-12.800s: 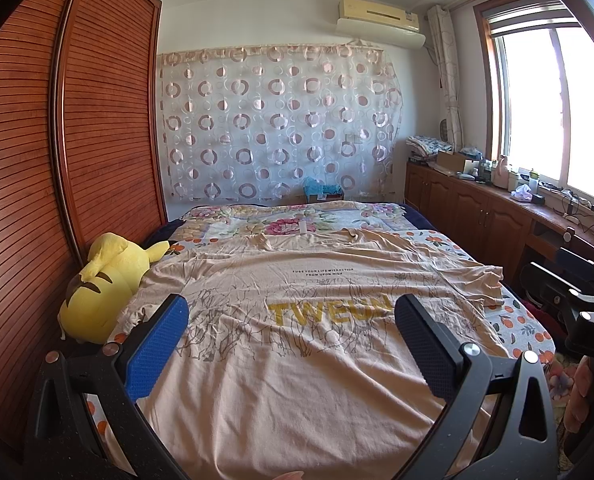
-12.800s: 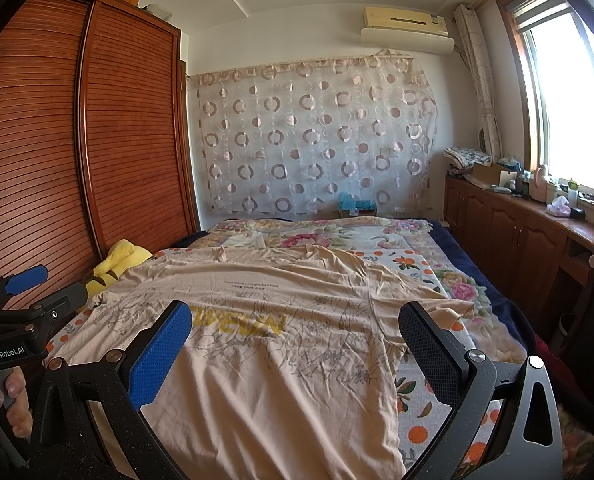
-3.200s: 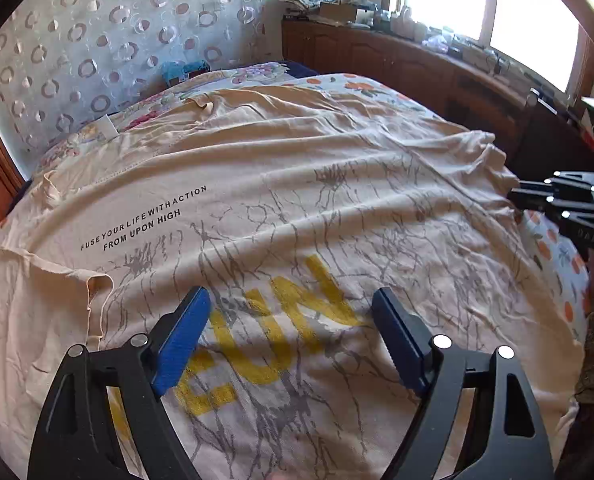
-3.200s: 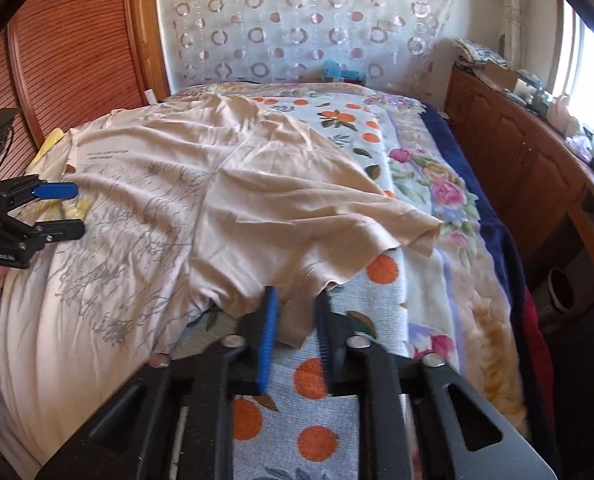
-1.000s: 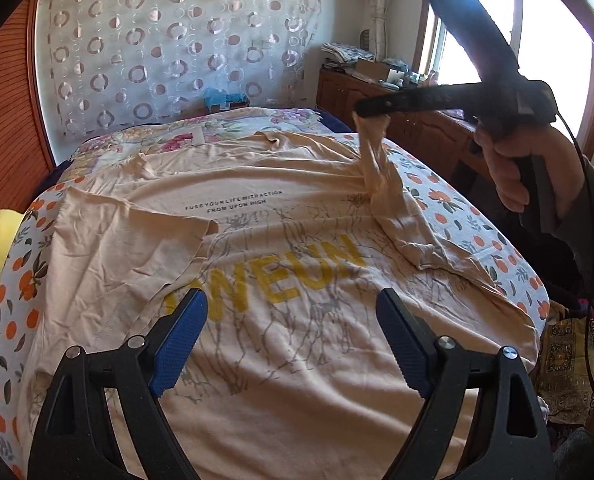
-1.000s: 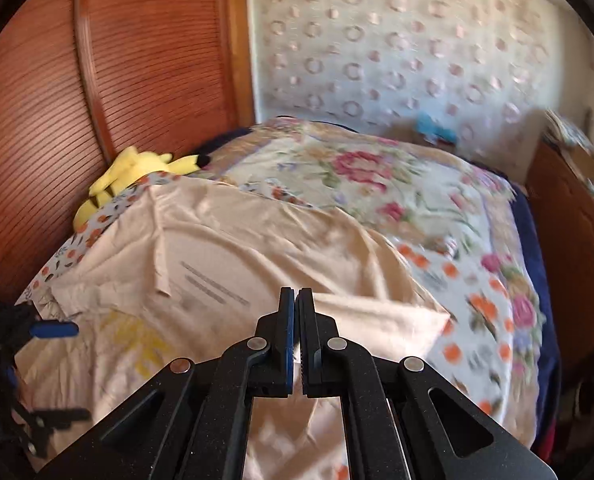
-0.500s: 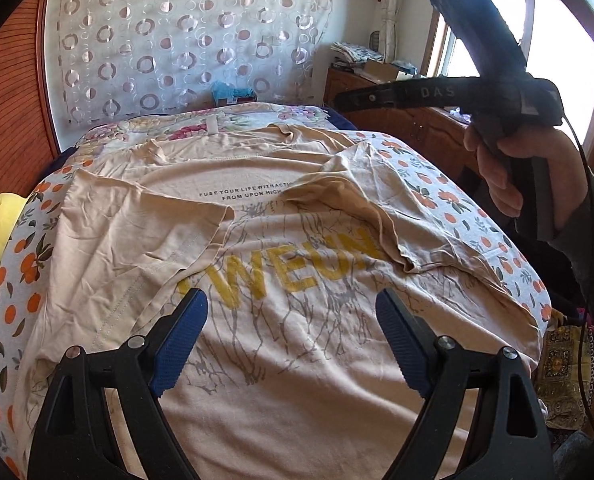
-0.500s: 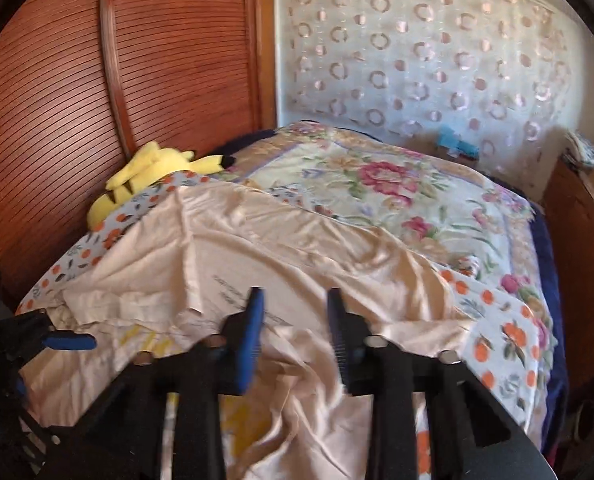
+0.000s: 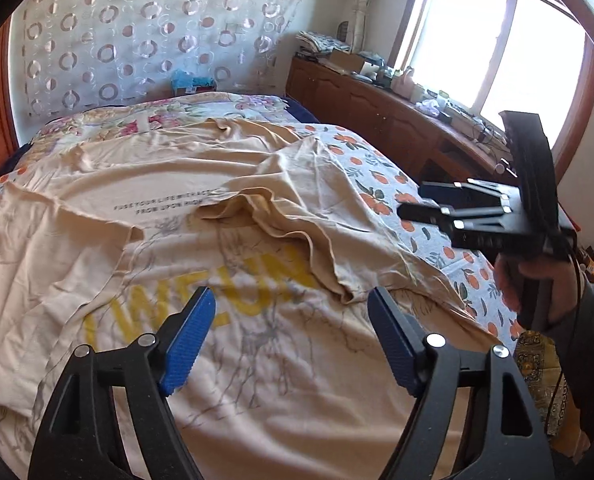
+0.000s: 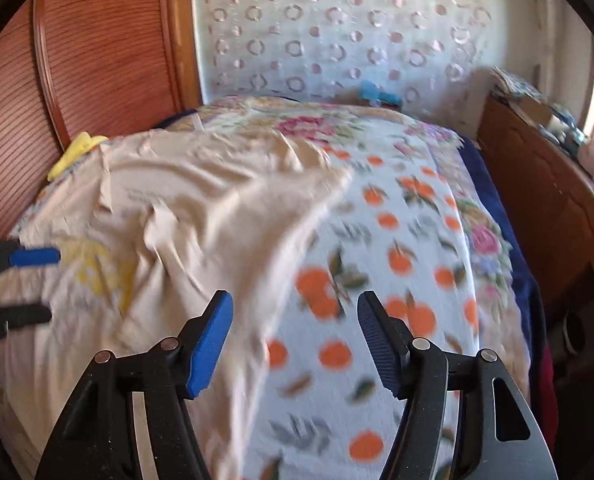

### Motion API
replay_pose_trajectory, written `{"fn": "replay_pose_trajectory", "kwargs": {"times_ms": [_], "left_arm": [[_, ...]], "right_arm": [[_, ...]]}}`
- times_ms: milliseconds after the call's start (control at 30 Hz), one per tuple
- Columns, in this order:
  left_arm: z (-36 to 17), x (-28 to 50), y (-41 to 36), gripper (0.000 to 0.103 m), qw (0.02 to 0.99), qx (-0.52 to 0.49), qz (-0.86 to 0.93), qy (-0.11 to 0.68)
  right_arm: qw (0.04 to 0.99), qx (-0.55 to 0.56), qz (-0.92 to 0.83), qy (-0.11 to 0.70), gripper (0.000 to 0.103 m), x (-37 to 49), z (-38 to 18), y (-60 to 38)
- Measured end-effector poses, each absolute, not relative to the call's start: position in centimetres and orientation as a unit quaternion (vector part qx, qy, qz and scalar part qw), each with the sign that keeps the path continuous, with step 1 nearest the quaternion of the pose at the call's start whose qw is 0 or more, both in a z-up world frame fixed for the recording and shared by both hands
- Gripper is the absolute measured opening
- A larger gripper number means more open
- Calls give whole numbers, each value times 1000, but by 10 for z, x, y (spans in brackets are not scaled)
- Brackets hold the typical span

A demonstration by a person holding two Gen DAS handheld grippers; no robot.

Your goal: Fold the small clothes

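A beige T-shirt (image 9: 257, 360) with yellow letters lies spread on the bed, also in the right wrist view (image 10: 177, 208). Its left sleeve (image 9: 57, 248) and right sleeve (image 9: 297, 208) are both folded in over the chest. My left gripper (image 9: 291, 304) hovers over the printed front, its jaws closing a little with nothing pressed between them. My right gripper (image 10: 295, 300) hangs over the shirt's right edge and the bedspread, its jaws opening and empty. From the left wrist it appears at the right (image 9: 411, 202), held by a hand (image 9: 537, 288).
The orange-and-flower bedspread (image 10: 397, 240) shows to the right of the shirt. A yellow plush toy (image 10: 77, 152) lies by the slatted wooden wardrobe (image 10: 97, 60) on the left. A cluttered wooden cabinet (image 9: 377, 112) runs under the window on the right.
The right gripper has opened and let go of the right sleeve, which now lies folded over the chest. It has come down toward the bed's right side. The left gripper has shifted slightly.
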State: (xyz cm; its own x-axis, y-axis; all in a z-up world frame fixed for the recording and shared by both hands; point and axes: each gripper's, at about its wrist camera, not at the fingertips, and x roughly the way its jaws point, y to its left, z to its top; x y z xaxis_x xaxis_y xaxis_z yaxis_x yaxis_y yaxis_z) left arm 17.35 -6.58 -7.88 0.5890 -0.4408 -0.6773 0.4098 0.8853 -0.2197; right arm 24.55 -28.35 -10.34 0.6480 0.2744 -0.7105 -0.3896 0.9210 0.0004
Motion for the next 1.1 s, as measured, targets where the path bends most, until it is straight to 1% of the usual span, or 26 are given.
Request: {"fn": "replay_pose_trajectory", "kwargs": {"times_ms": [67,100,167,200,267,367,600,633,667,767,967,1100], "left_arm": [[-81,178,-76,71,887,-14,-246,391],[-82,180,-80,69,884,-13,-250,395],[-84,185,-88,60,879,-11,-258,401],[-85,187,-93,59,876,-9,-262,405],[-88,190,-104,51,869,-3,-274,412],[-94,194,-118,45,859,1,-287,424],[-103,196,-130,41,853,16,-285,436],[-103,198,-129,31,854,13,-284,437],[-103,198,-129,14,854,12,-283,437],[-104,197,-124,6,852,1,-284,440],[-76,170,-102,5,860,-31,-298,414],[-67,159,-93,6,867,-29,-279,413]], "right_arm": [[904,-63,171,386,67,236,-111,-288],[904,-57,169,389,67,232,-110,-289],[905,-38,173,387,67,222,-112,-294],[905,-33,173,387,67,219,-112,-297],[905,-36,165,389,67,215,-109,-298],[903,-34,162,396,67,206,-113,-301],[903,-34,163,396,67,199,-113,-305],[903,-33,161,397,67,201,-115,-308],[903,-33,158,399,67,202,-115,-308],[906,-27,156,394,67,201,-115,-311],[905,-8,159,394,67,198,-117,-318],[906,-6,156,394,67,197,-117,-319]]}}
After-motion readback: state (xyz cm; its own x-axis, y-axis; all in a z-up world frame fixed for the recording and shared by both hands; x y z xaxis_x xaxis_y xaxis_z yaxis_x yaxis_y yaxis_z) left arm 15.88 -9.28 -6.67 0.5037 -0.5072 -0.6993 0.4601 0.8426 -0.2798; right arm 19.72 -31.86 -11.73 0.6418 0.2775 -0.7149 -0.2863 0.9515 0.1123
